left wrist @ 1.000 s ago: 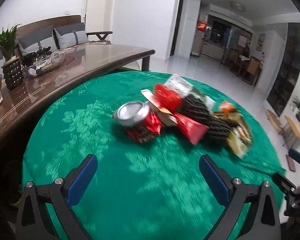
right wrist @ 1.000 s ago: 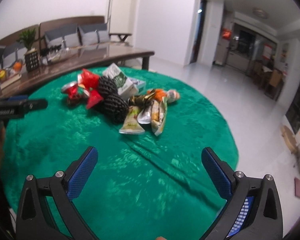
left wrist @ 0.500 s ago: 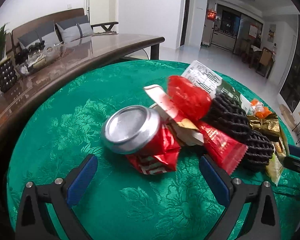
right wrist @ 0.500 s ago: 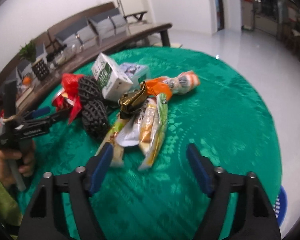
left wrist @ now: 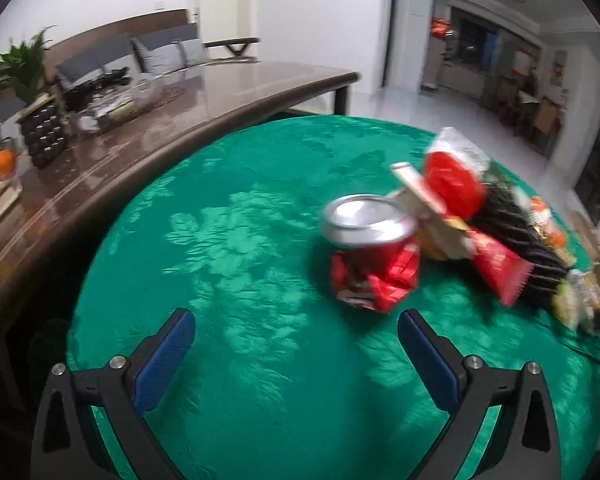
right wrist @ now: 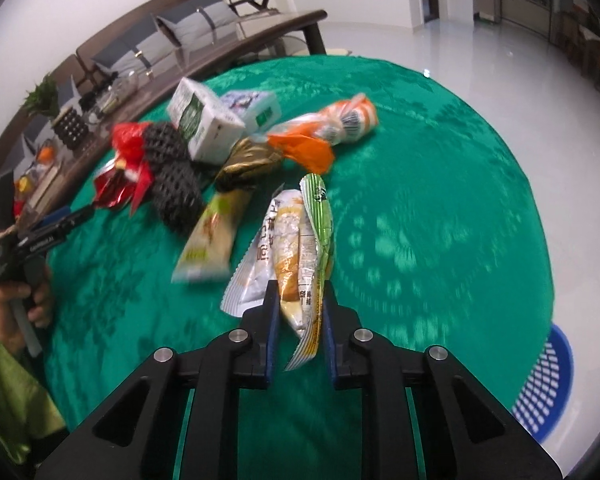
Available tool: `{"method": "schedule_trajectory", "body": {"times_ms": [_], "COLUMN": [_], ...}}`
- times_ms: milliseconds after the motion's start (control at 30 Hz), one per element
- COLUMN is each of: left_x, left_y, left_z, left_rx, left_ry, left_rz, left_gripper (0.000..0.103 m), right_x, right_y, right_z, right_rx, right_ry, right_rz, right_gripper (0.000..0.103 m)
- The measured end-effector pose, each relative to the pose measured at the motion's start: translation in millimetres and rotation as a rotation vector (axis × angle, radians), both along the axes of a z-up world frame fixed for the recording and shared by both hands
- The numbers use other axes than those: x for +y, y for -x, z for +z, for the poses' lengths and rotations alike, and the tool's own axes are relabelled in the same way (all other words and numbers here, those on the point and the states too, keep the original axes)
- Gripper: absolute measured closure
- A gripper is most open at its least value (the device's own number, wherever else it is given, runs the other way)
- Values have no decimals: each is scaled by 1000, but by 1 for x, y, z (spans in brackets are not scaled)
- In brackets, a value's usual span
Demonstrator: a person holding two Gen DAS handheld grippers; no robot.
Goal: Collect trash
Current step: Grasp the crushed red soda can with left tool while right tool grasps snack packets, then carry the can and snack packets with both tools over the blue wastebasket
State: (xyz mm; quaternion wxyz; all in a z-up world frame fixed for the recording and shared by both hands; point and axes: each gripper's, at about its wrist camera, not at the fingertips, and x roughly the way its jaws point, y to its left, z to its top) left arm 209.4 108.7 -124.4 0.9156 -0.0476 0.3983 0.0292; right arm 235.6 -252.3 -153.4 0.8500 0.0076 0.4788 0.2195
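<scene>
A heap of trash lies on the green-clothed round table (right wrist: 440,208). My right gripper (right wrist: 300,286) points down at its near edge. Its jaws are closing, and the pads press on a yellow-orange snack wrapper (right wrist: 290,240) and a green wrapper (right wrist: 318,208) lying side by side. A white-grey wrapper (right wrist: 256,264) touches the left pad's outer side. In the left wrist view my left gripper (left wrist: 296,318) stands open above the cloth, nothing between its fingers. A crushed red can (left wrist: 370,256) lies just beyond its right fingertip, with red wrappers (left wrist: 496,260) and black mesh rolls (left wrist: 516,236) behind.
A blue slatted basket (right wrist: 548,384) stands on the floor off the table's right edge. A white carton (right wrist: 204,124), an orange bag (right wrist: 320,132) and a gold wrapper (right wrist: 246,162) fill the heap's far side. A brown side table (left wrist: 140,128) with a plant borders the left.
My right gripper came down to the near wrappers and its jaws went from wide open to shut on them. The left gripper shifted, so the can now sits towards its right finger.
</scene>
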Motion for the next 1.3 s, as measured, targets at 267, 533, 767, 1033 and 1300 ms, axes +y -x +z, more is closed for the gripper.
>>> {"method": "schedule_trajectory", "body": {"times_ms": [267,533,767,1033,1300], "left_x": [-28,-30,-44,-54,-67], "left_y": [-42,-61,-21,23,12], "left_z": [6,-4,-3,13,10], "left_rx": [-18,-16,27,-14,-6], "left_ry": [-48,-26,10,3,-73], "left_rz": [-119,-186,-335,-380,-362], "left_gripper": [0,27,62,25,24], "right_x": [-1,-32,-36,-35,-15], "right_y": [14,6,12,17,7], "right_z": [3,-7,9,20,13], "right_rx": [60,159,134,88,50], "right_ry": [16,-84,-104,-108,-26], "right_rz": [1,-24,7,-12,-48], "right_gripper": [85,83,80,25,25]}}
